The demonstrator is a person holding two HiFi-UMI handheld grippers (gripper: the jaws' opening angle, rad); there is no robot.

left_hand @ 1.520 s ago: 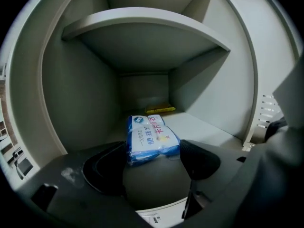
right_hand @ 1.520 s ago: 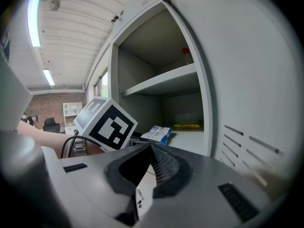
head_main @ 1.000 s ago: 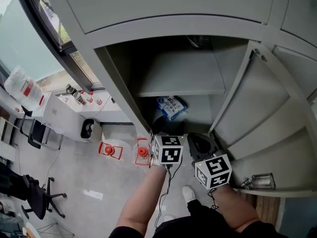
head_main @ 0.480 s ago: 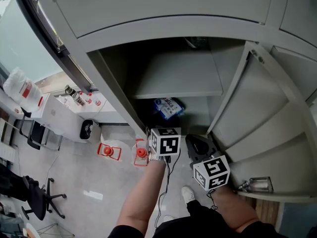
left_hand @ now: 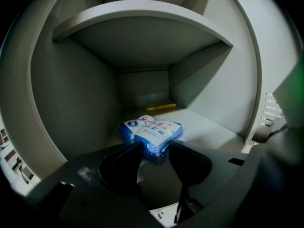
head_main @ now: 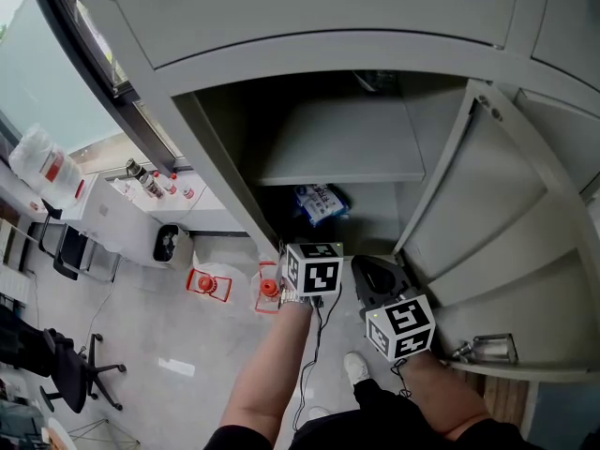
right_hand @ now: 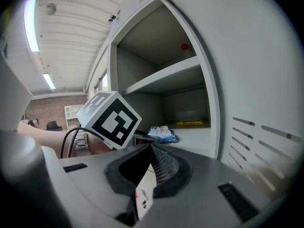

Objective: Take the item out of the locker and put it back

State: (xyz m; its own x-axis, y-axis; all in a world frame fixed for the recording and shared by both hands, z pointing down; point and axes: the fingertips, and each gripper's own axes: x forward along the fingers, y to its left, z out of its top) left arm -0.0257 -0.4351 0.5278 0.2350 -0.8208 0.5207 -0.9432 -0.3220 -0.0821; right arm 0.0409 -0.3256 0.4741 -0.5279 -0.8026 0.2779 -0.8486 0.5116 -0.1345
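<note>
Our left tool [left_hand: 155, 147] has its jaws about half apart. They have just been closing, and the near corner of the blue packet [left_hand: 152, 132] sits between their tips. The tips are at the packet's sides, touching or very nearly so. We see no dent in its wrapper, so we judge the grip not yet firm.

The packet lies straight ahead of this tool and slightly below it, on the locker floor [left_hand: 209, 137] under the shelf [left_hand: 142, 37]. It rests askew, with a corner rather than a flat edge turned toward us. We judge that the jaws will take it across that corner and not square across its length. A pull straight back toward the locker's mouth should bring it out, though the packet may swing in the grip.

Behind the packet and well apart from it, a thin yellow thing [left_hand: 160, 107] lies against the back wall.

Our right tool [right_hand: 150, 147] has its jaws together on nothing. It hangs outside the locker's mouth, to the right of the left tool and near the open door [head_main: 506, 214], and it is clearly the farther of the two from the packet.
</note>
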